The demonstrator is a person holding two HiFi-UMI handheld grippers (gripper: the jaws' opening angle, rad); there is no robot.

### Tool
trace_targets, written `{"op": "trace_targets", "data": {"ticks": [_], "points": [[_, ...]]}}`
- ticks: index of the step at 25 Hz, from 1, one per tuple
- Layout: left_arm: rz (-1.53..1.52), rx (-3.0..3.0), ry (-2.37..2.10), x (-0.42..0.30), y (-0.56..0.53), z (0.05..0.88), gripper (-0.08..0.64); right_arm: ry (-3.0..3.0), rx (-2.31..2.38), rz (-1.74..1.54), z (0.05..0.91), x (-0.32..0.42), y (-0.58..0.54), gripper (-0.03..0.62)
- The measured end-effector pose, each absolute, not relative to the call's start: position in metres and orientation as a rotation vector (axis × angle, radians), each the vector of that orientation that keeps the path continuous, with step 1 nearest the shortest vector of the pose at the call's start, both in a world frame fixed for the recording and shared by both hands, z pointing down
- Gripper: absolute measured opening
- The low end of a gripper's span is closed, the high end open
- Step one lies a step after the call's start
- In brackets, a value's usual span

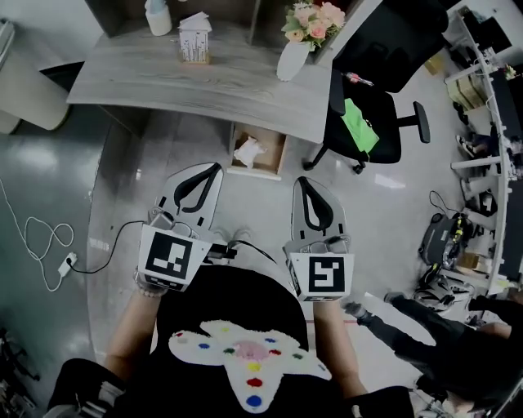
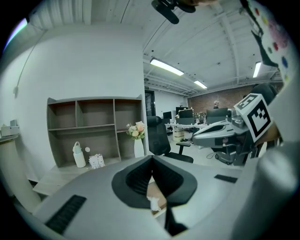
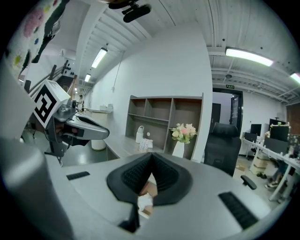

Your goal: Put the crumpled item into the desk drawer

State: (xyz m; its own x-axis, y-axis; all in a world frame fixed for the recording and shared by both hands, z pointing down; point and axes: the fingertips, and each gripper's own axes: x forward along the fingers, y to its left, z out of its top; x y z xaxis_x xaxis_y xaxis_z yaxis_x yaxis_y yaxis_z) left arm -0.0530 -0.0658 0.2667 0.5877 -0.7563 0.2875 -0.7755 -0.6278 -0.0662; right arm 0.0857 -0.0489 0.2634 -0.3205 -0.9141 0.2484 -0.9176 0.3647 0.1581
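The crumpled white item [image 1: 248, 151] lies inside the open wooden drawer [image 1: 274, 159] under the grey desk [image 1: 204, 82]. My left gripper [image 1: 212, 170] and right gripper [image 1: 301, 183] hang side by side over the floor, short of the drawer, both shut and empty. In the left gripper view the jaws of the left gripper [image 2: 152, 161] meet, and the crumpled item [image 2: 153, 204] shows below them in the drawer [image 2: 158, 191]. The right gripper [image 3: 151, 159] is likewise closed, with the crumpled item [image 3: 145, 200] seen beneath its pads.
On the desk stand a white vase of flowers [image 1: 296, 49], a small white box [image 1: 194, 39] and a white bottle [image 1: 158, 16]. A black office chair [image 1: 368, 122] with a green item stands right of the drawer. A power strip and cable [image 1: 65, 263] lie on the floor at left.
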Motion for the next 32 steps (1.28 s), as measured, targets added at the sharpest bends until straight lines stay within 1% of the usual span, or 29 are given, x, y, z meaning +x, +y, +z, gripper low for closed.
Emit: {"op": "trace_targets", "data": {"ticks": [7, 32], "points": [[0.447, 2.753, -1.310, -0.052, -0.065, 0.264, 0.012, -2.326, 1.618, 0.014, 0.254, 0.081, -0.047, 0.005], [0.467, 2.782, -1.243, -0.041, -0.064, 0.269, 0.012, -2.343, 1.590, 0.025, 0.265, 0.074, -0.044, 0.005]]}}
